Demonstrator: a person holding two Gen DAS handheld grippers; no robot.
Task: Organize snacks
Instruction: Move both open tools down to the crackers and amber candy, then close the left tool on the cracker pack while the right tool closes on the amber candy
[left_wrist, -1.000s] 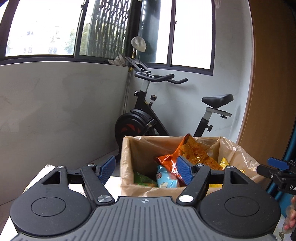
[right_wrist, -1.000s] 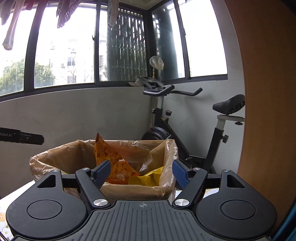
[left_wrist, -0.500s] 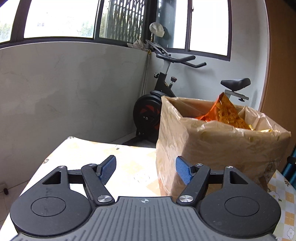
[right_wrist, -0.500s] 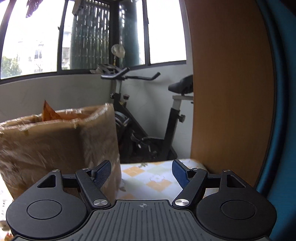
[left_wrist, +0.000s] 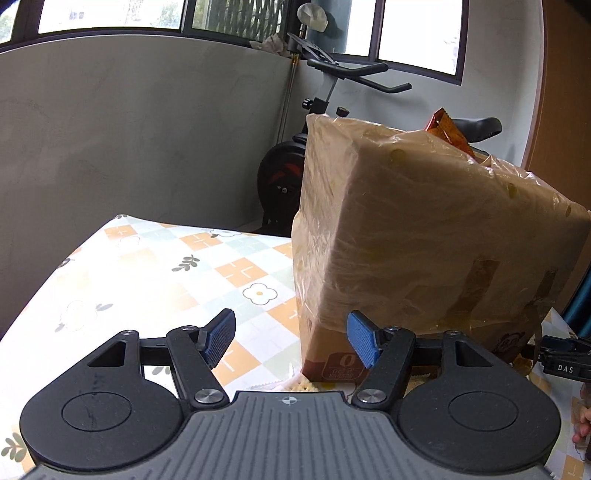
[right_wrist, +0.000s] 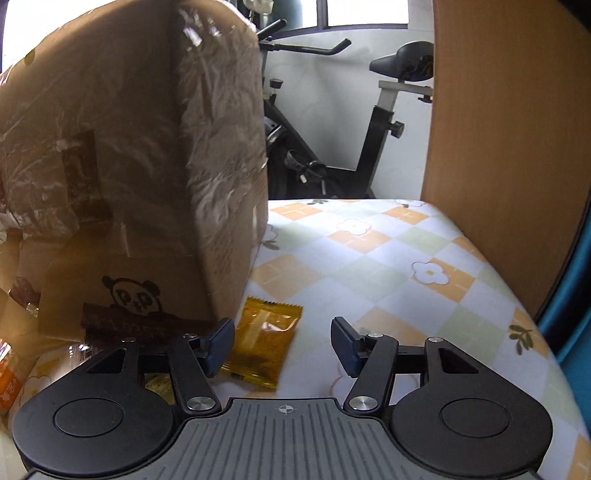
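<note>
A cardboard box (left_wrist: 424, 240) wrapped in clear plastic stands on the table, and an orange snack bag (left_wrist: 448, 131) sticks out of its top. My left gripper (left_wrist: 291, 341) is open and empty, low over the table by the box's near left corner. In the right wrist view the same box (right_wrist: 129, 166) fills the left side. A small orange snack packet (right_wrist: 264, 341) lies flat on the tablecloth by the box's near right corner. My right gripper (right_wrist: 282, 345) is open and empty just above the packet, its left finger (right_wrist: 221, 345) over the packet's edge.
The table has a checked flower-print cloth (right_wrist: 406, 277). An exercise bike (left_wrist: 306, 147) stands behind the table by the grey wall. A wooden panel (right_wrist: 509, 147) rises at the right. More packets (right_wrist: 7, 380) lie at the far left by the box. The right gripper's tip (left_wrist: 561, 360) shows at the left view's right edge.
Both grippers have dropped from above the box's open top to table level. The left one came down at the box's left corner, the right one at its right corner over the orange packet.
</note>
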